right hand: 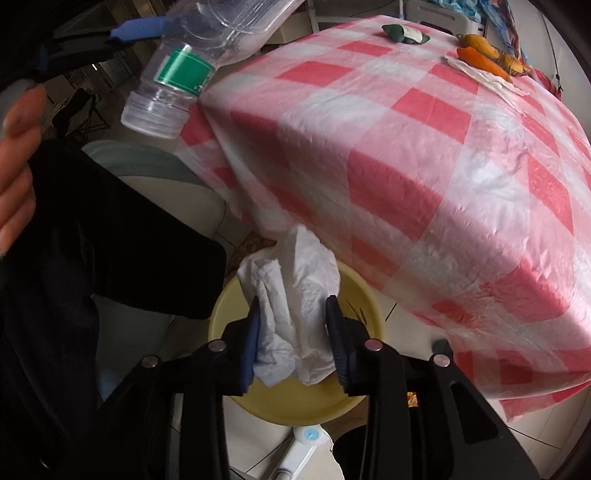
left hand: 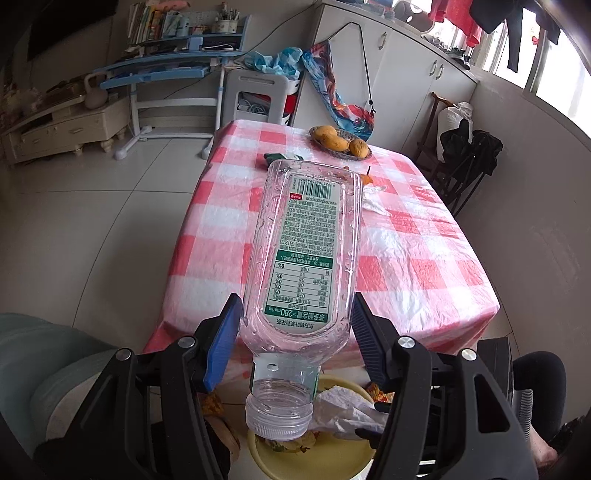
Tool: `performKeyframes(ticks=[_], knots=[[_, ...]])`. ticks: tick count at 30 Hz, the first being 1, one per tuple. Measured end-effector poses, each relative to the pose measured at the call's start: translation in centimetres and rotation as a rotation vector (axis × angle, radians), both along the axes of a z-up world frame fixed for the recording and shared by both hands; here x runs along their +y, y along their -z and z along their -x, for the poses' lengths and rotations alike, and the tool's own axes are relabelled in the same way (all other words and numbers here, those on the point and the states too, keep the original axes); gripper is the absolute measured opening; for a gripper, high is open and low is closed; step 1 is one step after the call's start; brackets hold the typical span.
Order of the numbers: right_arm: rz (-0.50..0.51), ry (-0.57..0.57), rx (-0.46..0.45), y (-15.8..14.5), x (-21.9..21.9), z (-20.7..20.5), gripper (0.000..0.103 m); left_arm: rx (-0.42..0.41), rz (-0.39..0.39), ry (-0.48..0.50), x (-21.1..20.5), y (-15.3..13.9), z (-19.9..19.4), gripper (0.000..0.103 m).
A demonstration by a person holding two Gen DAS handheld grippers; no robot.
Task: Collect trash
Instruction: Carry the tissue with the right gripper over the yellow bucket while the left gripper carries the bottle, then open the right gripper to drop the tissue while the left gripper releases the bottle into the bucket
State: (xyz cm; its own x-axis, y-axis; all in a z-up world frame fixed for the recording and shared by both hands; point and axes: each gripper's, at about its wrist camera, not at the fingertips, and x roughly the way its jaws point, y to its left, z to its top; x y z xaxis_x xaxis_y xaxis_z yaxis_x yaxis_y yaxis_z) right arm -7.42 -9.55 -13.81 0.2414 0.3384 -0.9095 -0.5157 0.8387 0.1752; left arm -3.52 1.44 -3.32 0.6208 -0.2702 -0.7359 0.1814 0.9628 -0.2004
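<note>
Clear plastic catches the eye first: an empty bottle (left hand: 303, 258) is clamped by its sides between the fingers of the left gripper (left hand: 295, 332), cap end tipped down toward a yellow bin (left hand: 314, 461) on the floor, so it looks lined up for a drop into it. The right gripper (right hand: 293, 336) points steeply down over the same yellow bin (right hand: 295, 406). A crumpled white tissue (right hand: 291, 291) hangs between its fingers, which stand apart and seem not to squeeze it; I judge the tissue is being let go above the bin. Behind, a table under a pink and white checked cloth (right hand: 406, 166) carries more to collect: another tissue (left hand: 375, 199), a green wrapper (right hand: 404, 34), and orange peel (right hand: 484, 61) beside a dish of mangoes (left hand: 340, 142). The person's hand (right hand: 16, 162) shows at the left edge
</note>
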Motion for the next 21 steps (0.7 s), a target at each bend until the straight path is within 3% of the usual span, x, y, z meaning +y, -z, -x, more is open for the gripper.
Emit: performKeyframes(ticks=[4,7,11,13,17,19,21], knots=[[-0.001,0.022,-0.001,-0.2,0.0,0.4,0.062,0.019,0.010,0.006,0.3,0.8,1.8,0.057],[-0.046,0.092,-0.051,-1.5,-1.0,0.6,0.067,0.039,0.006,0.024,-0.2,1.5,3.2,0.057],[-0.155,0.281,-0.196,-4.8,-4.7,0.5,0.077,0.095,-0.007,0.055,-1.3,3.2,5.1,0.057],[-0.241,0.380,-0.279,-6.5,-6.9,0.9,0.083,0.151,-0.034,0.074,-2.2,4.5,5.9,0.057],[-0.330,0.514,-0.391,-8.5,-9.5,1.6,0.087,0.287,-0.129,0.142,-4.2,7.7,7.0,0.058],[-0.345,0.549,-0.409,-8.7,-10.1,1.7,0.087,0.290,-0.175,0.171,-4.9,8.1,7.5,0.059],[-0.353,0.565,-0.414,-8.8,-10.5,1.7,0.087,0.256,-0.192,0.164,-5.2,7.6,7.7,0.067]])
